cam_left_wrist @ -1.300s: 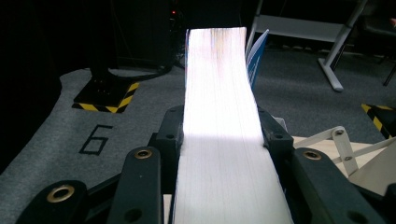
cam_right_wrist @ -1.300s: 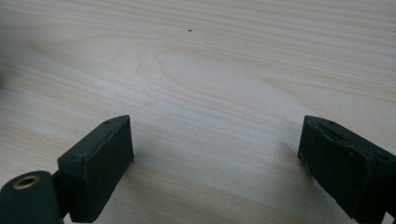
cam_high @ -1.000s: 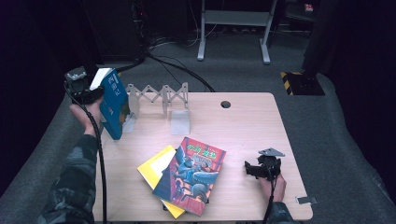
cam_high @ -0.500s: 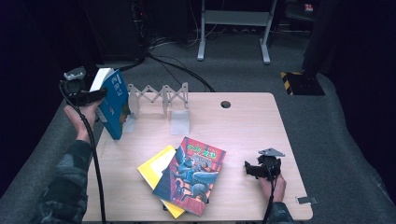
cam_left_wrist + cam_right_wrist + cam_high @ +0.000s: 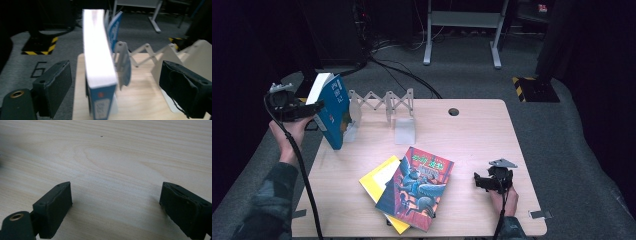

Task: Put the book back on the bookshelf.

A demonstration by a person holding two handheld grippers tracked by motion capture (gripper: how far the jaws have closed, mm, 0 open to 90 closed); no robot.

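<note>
Between the left gripper's (image 5: 115, 87) just-opened jaws stands the blue book (image 5: 100, 70), untouched.

place: lab or studio | signs: black curtains (image 5: 257, 45); hazard-taped floor base (image 5: 534, 87); floor cables (image 5: 407, 75); wooden table (image 5: 472, 135)

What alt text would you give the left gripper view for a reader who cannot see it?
A blue book stands on end on a light wooden table, its white page edges up, leaning against the end plate of a folding bookstand. The left gripper has just been opening; its black pads stand apart on either side of the book without touching it.
</note>
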